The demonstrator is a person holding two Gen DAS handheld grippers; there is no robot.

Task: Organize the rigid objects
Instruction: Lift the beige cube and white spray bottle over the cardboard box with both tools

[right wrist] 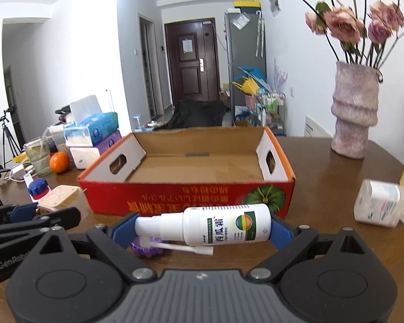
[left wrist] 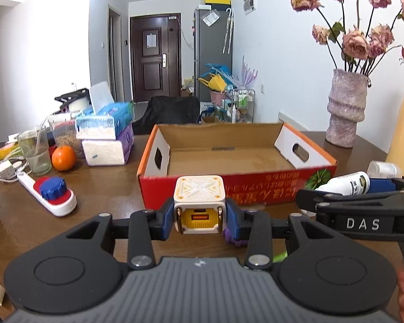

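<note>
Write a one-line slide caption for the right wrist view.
Right gripper holds a white spray bottle before the open cardboard box.

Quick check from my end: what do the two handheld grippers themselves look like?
Both match: black linkage arms with silver pivot bolts, blue finger pads, and a ribbed grey body. The right gripper shows white "DAS" lettering on its side in the left wrist view; the left gripper reads "GenRobo" in the right.

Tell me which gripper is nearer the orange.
Left. The left gripper sits on the orange's side of the table; the right gripper is further from it, beyond the left.
</note>
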